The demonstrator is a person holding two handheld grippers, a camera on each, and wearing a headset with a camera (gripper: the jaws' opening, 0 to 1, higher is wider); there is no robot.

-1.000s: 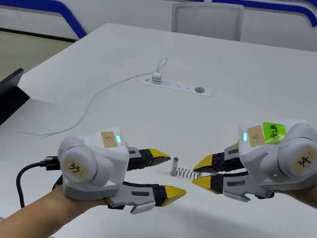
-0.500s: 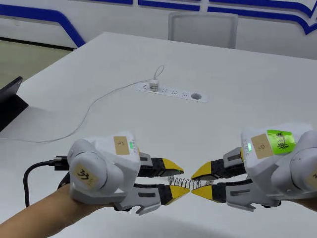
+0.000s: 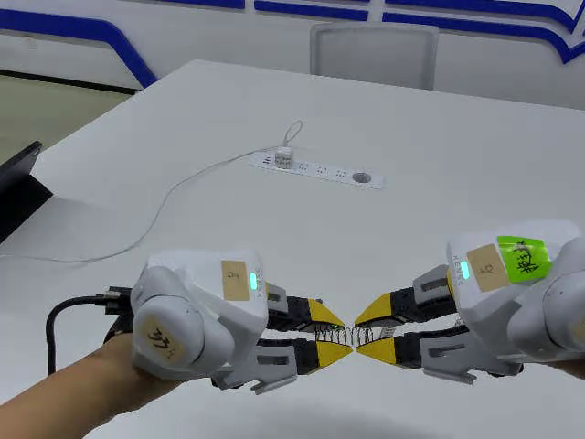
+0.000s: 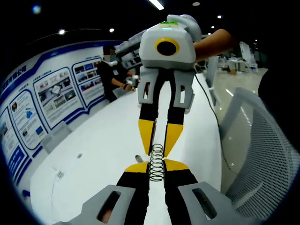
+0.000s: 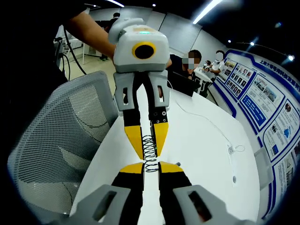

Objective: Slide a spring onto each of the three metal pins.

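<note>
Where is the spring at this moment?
In the head view the spring is low in the centre, held between the tips of the left gripper and the right gripper, over the white table.

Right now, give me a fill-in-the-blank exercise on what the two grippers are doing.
The left gripper and right gripper both hold one coiled metal ____. Each gripper's jaws end in ____ tips. They work above a large ____ table.
Missing words: spring; yellow; white.

Shiny metal spring (image 3: 340,337), smooth matt table (image 3: 411,119).
</note>
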